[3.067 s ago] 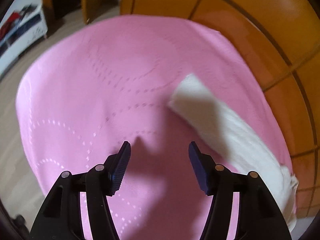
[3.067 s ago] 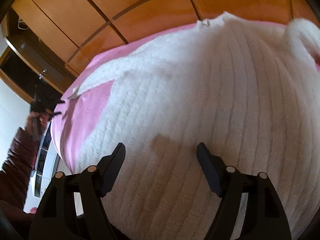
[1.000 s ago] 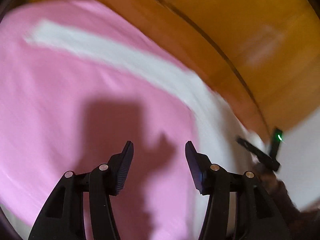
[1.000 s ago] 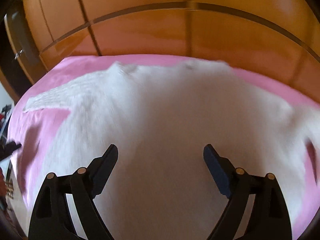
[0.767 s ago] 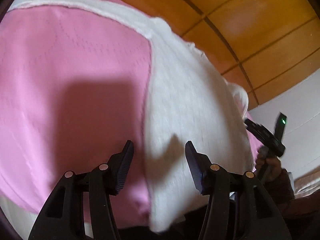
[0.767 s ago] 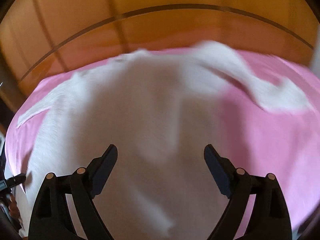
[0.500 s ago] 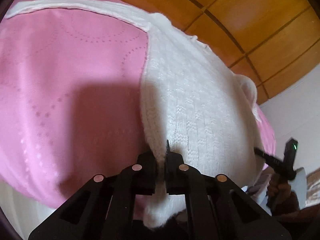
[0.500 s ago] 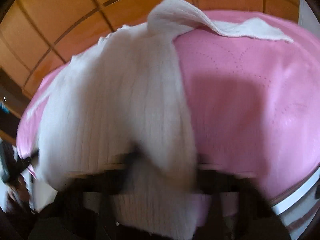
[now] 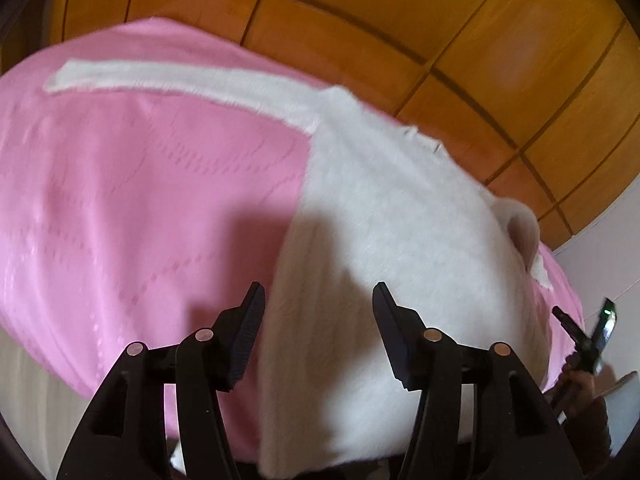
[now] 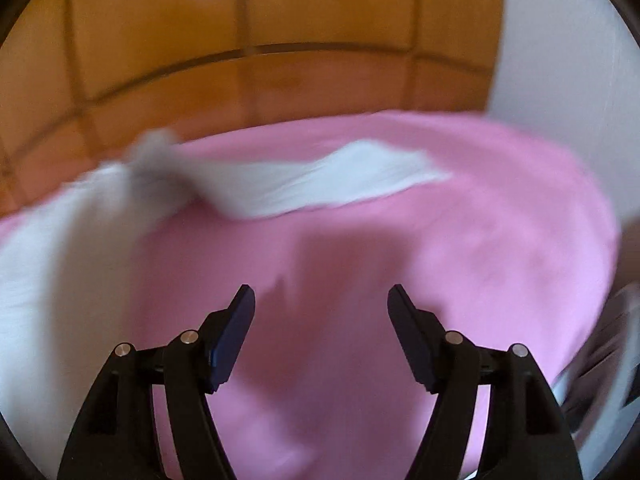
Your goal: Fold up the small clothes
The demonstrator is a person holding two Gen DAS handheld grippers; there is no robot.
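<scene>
Cloth [image 9: 132, 208]: pink, smooth, woven with faint dotted arcs; covers the whole carrying surface and drapes over its near edge. Wood panelling stands behind the far edge.

Sweater [image 9: 392, 240]: white, soft ribbed knit, lying flat on the cloth. The body runs from the near edge up toward the far edge. One sleeve [image 9: 180, 78] stretches long and straight along the far edge toward the left corner; the other sleeve [image 10: 332, 182] lies out toward the right side, slightly rumpled, with a raised fold where it joins the body. No fold in the body shows yet.

Left gripper [image 9: 318, 336]: black, ribbed pads, jaws apart and opening, nothing pinched. The body's left edge runs up between the fingers, the hem just below, so this hand is nearest the body.

Right gripper [image 10: 320, 334]: same build, jaws apart and opening, nothing between them, over bare cloth. The body lies off to its left, the right sleeve ahead and well apart, its long axis crossing the gripper's line. This hand is the nearer to that sleeve; a sleeve fold would likely fall to it.

Picture blur hides the finer knit detail on the right.
</scene>
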